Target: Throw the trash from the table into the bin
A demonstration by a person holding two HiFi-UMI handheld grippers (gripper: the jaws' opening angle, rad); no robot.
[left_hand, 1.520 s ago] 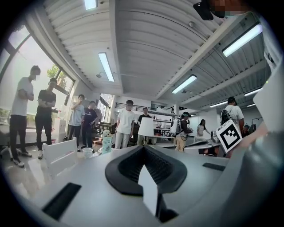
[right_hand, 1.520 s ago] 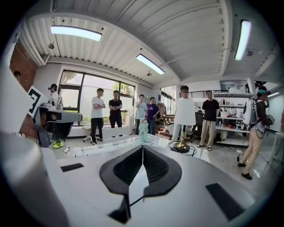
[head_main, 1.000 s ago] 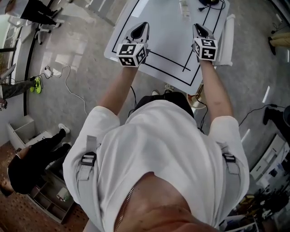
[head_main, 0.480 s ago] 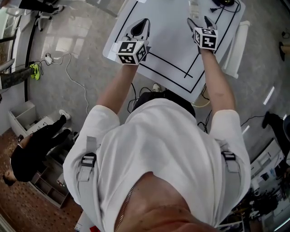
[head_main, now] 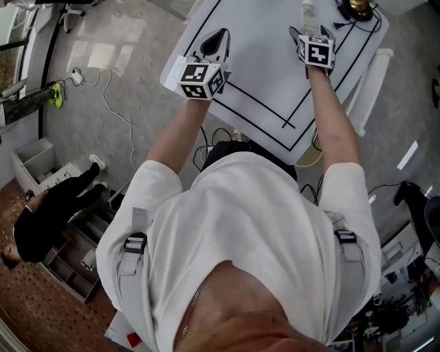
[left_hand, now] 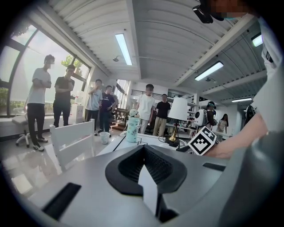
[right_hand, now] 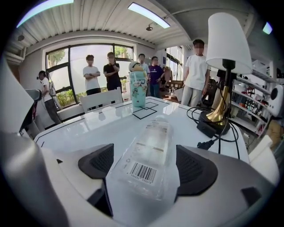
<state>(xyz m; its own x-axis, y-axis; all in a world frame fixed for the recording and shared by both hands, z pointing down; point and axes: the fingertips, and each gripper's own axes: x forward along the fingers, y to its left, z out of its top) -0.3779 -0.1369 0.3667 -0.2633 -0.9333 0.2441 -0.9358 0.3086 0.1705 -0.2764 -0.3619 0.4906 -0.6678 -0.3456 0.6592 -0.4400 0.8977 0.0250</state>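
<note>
Head view: both my bare forearms reach straight out over the near corner of the white counter point(head_main: 261, 69). My left hand-held gripper point(head_main: 218, 36) hangs over its left edge, jaws pressed together, nothing in them. My right hand-held gripper point(head_main: 311, 29) is further in, and its jaws have just been opening around the bottle point(head_main: 309, 11), which lies on the counter pointing away from me. The counter is glossy with black lines marking rectangles. A grey floor point(head_main: 124, 96) with a loose white cable lies left of it, and a white chair point(head_main: 371, 82) stands at its right side.

Left gripper view: the black ribbed pads meet in a closed point, empty. Past them are the shiny counter, a mint flask point(left_hand: 132, 126), a lamp point(left_hand: 179, 111) with a white shade and brass stem, and a slatted white chair point(left_hand: 73, 137). The marker cube of my right gripper shows at the right. People stand by large windows under a ribbed white ceiling with strip lights.

Right gripper view: the jaws stand wide, and the pads point(right_hand: 98, 162) are clear of the bottle point(right_hand: 151, 142) lying lengthwise between them on the counter. It is clear, crumpled plastic with a barcode label at the near end. Beyond stand the flask point(right_hand: 138, 88) on a black square outline and the lamp point(right_hand: 226, 40), its black cable point(right_hand: 208, 117) curling over the counter.
</note>
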